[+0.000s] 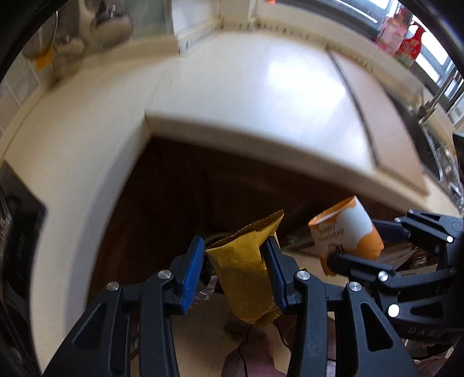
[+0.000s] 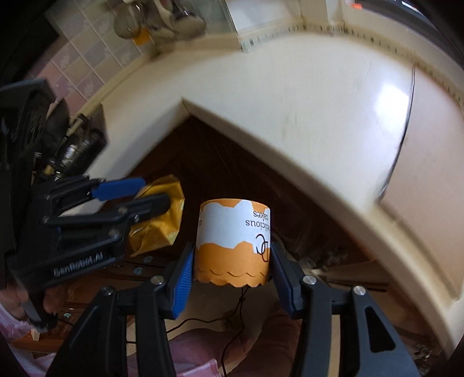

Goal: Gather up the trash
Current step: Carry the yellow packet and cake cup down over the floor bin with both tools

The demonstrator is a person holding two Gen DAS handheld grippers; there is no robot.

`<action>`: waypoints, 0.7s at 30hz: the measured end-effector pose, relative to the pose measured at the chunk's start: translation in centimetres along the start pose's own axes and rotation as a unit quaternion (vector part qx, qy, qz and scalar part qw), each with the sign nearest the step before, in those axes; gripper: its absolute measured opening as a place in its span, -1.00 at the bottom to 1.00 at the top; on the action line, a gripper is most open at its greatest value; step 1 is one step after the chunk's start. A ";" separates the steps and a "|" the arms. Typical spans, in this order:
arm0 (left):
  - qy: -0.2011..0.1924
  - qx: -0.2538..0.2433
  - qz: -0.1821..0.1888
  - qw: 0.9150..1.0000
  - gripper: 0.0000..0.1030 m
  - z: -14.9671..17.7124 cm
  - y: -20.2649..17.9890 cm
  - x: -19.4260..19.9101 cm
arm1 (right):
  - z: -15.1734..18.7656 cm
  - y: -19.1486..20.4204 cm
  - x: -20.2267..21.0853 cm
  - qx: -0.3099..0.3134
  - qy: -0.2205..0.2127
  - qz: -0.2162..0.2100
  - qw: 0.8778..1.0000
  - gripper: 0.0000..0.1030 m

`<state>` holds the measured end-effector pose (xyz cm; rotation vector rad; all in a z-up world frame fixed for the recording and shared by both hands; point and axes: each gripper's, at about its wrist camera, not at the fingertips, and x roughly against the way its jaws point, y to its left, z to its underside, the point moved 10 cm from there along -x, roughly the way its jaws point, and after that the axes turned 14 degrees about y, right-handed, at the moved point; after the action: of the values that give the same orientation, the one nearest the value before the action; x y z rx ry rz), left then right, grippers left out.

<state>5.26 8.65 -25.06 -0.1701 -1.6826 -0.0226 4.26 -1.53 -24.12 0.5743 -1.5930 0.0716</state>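
My left gripper is shut on a crumpled yellow wrapper, held in the air in front of the inner corner of the cream countertop. My right gripper is shut on an orange and white paper cup, held upside down. In the left wrist view the cup and the right gripper show at the right. In the right wrist view the wrapper and the left gripper show at the left. Both grippers are side by side, off the counter's edge.
Dark brown cabinet fronts lie below the counter. A sink with a tap is at the far right, red cartons on the window sill. A black stove and hanging utensils are at the left. Tiled floor lies below.
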 end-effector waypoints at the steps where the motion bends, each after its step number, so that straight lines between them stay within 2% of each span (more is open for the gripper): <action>1: 0.009 0.003 0.003 1.000 -0.21 0.4 0.1 -1.1 | 0.2 -0.2 -1.3 -0.005 0.007 -0.001 1.000 -0.02; 9: 0.058 0.034 0.005 0.998 -0.21 3.1 2.0 -8.8 | 2.2 -1.7 -9.5 -0.021 0.053 0.007 0.998 -0.02; 13: 0.058 0.044 -0.002 0.997 -0.21 3.7 3.0 -12.0 | 2.9 -2.0 -12.9 -0.019 0.064 0.012 0.998 -0.02; 21: 0.058 0.082 -0.011 0.995 -0.21 4.0 5.5 -21.0 | 2.5 -3.6 -21.7 -0.005 0.069 0.024 0.997 0.00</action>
<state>4.26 12.43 -46.82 -0.0260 -1.5626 0.0866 3.29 1.28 -46.07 0.5131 -1.4719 0.1360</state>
